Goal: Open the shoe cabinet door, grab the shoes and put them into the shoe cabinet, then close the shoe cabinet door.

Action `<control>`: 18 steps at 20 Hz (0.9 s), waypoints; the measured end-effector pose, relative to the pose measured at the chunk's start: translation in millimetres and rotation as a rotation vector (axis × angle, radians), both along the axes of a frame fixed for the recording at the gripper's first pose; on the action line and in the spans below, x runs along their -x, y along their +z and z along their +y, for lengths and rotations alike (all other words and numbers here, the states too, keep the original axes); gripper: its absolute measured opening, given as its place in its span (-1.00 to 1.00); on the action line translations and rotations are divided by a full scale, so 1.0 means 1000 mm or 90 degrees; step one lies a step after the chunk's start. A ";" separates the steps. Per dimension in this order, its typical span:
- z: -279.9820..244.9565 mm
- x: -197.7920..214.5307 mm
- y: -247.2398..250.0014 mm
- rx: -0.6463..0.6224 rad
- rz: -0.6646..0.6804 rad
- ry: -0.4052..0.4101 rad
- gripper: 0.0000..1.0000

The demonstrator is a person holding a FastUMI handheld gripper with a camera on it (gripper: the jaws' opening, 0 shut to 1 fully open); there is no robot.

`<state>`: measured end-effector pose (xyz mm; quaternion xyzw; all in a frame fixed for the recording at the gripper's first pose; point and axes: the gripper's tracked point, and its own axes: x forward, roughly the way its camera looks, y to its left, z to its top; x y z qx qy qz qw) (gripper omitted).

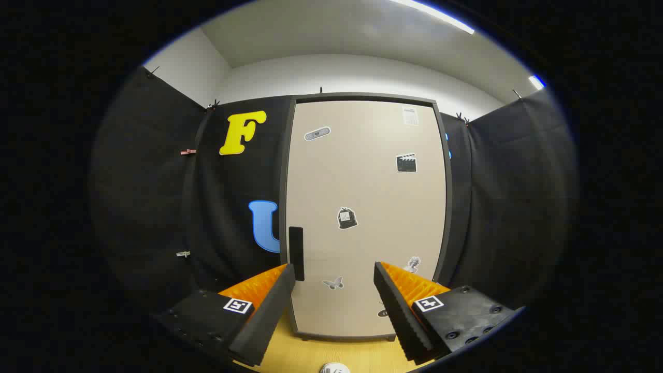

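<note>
The task sits at its first step: the shoe cabinet (365,217) stands beyond the tongs (334,282) with its door (373,197) shut flat in its dark frame. The tongs are spread wide with nothing between their 2 fingers, held apart from the door. A dark upright handle (296,253) sits on the door's left edge, just above the left fingertip. The next move likely calls for shifting the tongs left, lining both fingers around that handle, pinching it, then swinging the door out. A small white object (334,368) lies on the yellow surface (311,355) below the fingers; what it is cannot be told.
</note>
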<state>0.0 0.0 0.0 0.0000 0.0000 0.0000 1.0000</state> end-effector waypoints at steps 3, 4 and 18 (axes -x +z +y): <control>0.000 0.002 0.000 0.000 0.002 0.003 0.95; 0.000 0.002 -0.001 0.000 0.003 0.005 0.95; -0.002 0.013 0.001 -0.006 0.003 0.018 0.95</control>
